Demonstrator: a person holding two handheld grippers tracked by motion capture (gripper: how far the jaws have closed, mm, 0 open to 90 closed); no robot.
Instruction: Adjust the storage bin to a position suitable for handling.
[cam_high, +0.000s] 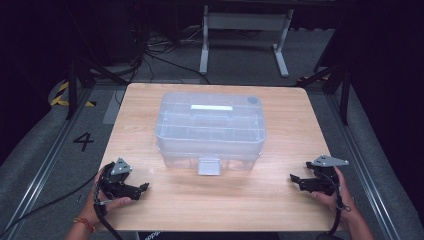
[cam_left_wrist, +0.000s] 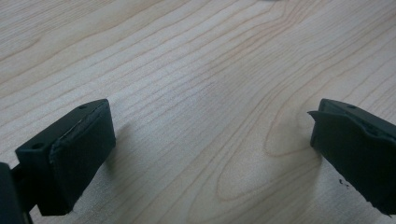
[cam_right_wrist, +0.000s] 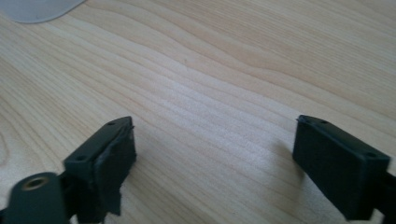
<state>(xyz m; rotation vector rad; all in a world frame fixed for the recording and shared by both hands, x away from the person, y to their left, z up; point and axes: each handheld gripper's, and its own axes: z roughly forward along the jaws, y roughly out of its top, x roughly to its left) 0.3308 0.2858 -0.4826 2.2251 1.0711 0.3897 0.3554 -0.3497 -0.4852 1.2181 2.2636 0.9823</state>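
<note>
Storage box (cam_high: 210, 131), clear plastic with a lid and a flat handle (cam_high: 212, 107) on top, sits mid-counter (cam_high: 280, 195) in the high view, its front latch (cam_high: 209, 166) facing me. I judge it light, stiff and fairly slippery; inner dividers show through the lid, contents too faint to tell. Best holds, as I see it: the top handle for lifting, the latch tab for opening, since the smooth walls would likely slide between pads. Left tool (cam_high: 142, 188) and right tool (cam_high: 295, 179) rest at the near counter corners, well apart from the box, each in a hand. A "4" (cam_high: 83, 141) is marked on the floor at left; I can read no brand or label on the box, and a dark round mark (cam_high: 253, 100) on the lid is too small to make out. Left gripper view: jaws spread wide over bare wood (cam_left_wrist: 196, 93), nothing between them. Right gripper view: jaws likewise wide apart and empty; a pale translucent corner, which I take for the box (cam_right_wrist: 39, 9), shows top left.
</note>
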